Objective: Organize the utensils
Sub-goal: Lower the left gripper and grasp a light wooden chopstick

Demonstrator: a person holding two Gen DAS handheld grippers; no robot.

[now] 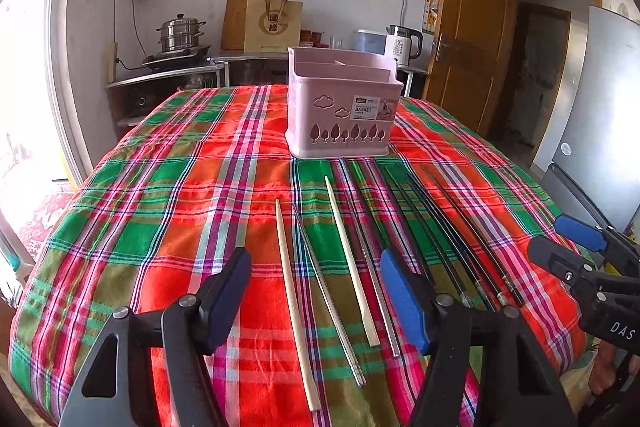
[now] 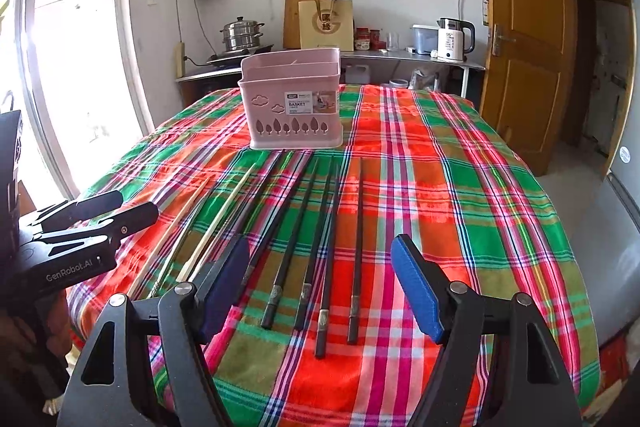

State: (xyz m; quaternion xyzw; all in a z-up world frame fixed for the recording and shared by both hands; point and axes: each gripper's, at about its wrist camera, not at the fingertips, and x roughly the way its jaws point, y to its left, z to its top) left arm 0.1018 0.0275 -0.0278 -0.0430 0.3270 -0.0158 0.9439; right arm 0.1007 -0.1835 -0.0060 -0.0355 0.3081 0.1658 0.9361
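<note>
A pink divided utensil basket point(image 1: 344, 107) point(image 2: 294, 103) stands upright on the plaid tablecloth, far from both grippers. Before it lie two pale wooden chopsticks point(image 1: 294, 303) point(image 2: 224, 211), two metal chopsticks point(image 1: 332, 299) and several black chopsticks point(image 1: 452, 247) point(image 2: 304, 243), all flat and roughly parallel. My left gripper point(image 1: 316, 291) is open and empty above the wooden and metal ones. My right gripper point(image 2: 320, 287) is open and empty above the black ones. Each gripper shows at the edge of the other's view.
The plaid tablecloth point(image 1: 180, 195) point(image 2: 460, 187) covers the table, with its edges dropping off left and right. Behind are a counter with a steamer pot point(image 1: 180, 35), a kettle point(image 2: 454, 39), a wooden door point(image 1: 468, 27) and a grey fridge point(image 1: 600, 115).
</note>
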